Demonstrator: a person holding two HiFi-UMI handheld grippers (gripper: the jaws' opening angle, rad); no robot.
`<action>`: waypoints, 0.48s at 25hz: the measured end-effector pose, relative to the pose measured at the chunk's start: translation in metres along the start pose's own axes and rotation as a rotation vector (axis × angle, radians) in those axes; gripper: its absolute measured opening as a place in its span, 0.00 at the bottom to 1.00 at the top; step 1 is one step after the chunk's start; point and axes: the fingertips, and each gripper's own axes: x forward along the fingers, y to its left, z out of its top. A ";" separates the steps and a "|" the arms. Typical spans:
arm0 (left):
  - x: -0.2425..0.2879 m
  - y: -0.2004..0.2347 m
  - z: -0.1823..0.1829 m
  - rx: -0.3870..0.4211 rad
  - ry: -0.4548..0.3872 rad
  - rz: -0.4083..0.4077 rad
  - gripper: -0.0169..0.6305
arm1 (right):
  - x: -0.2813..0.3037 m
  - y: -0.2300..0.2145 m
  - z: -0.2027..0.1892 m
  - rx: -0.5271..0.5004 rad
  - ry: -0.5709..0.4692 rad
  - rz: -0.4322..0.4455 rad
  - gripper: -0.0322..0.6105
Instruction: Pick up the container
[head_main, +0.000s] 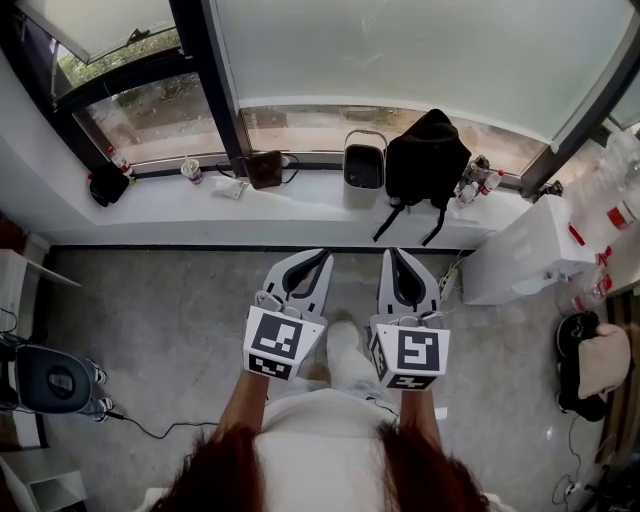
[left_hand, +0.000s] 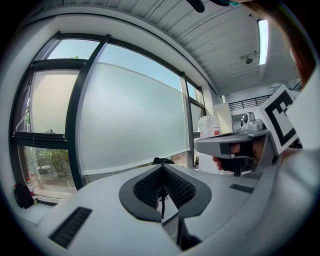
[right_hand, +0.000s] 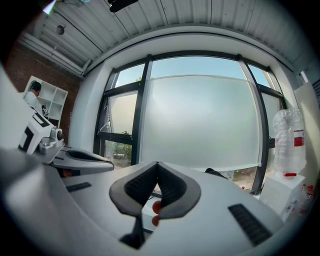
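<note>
In the head view, the person is holding the left gripper (head_main: 318, 257) and the right gripper (head_main: 394, 254) side by side above the floor. Both are pointing toward the windowsill (head_main: 300, 212), each with its jaws pressed together on nothing. The container (head_main: 364, 162), one pale bin with a dark inside and a hoop handle standing up over it, is sitting on the sill just beside one black backpack (head_main: 428, 158), well apart from both grippers. One cup (head_main: 191, 171) is standing further left along the sill. In the left gripper view, the ribbed pads are meeting at the tips, the top of the backpack is peeking over them, and the container is not showing. In the right gripper view, the pads are likewise closed with nothing caught between them, and the container is again out of sight. The bin is looking like stiff, smooth plastic, probably light if empty. The raised handle seems the surest hold, since the slick walls may be too wide for one gripper.
</note>
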 end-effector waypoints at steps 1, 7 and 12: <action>0.006 0.003 -0.001 -0.001 0.001 0.002 0.05 | 0.006 -0.003 0.000 0.000 -0.002 0.002 0.09; 0.050 0.024 0.000 -0.007 0.010 0.012 0.05 | 0.050 -0.025 -0.002 0.014 -0.002 0.014 0.09; 0.096 0.038 0.003 0.004 0.019 0.017 0.05 | 0.091 -0.049 -0.005 0.015 -0.001 0.018 0.09</action>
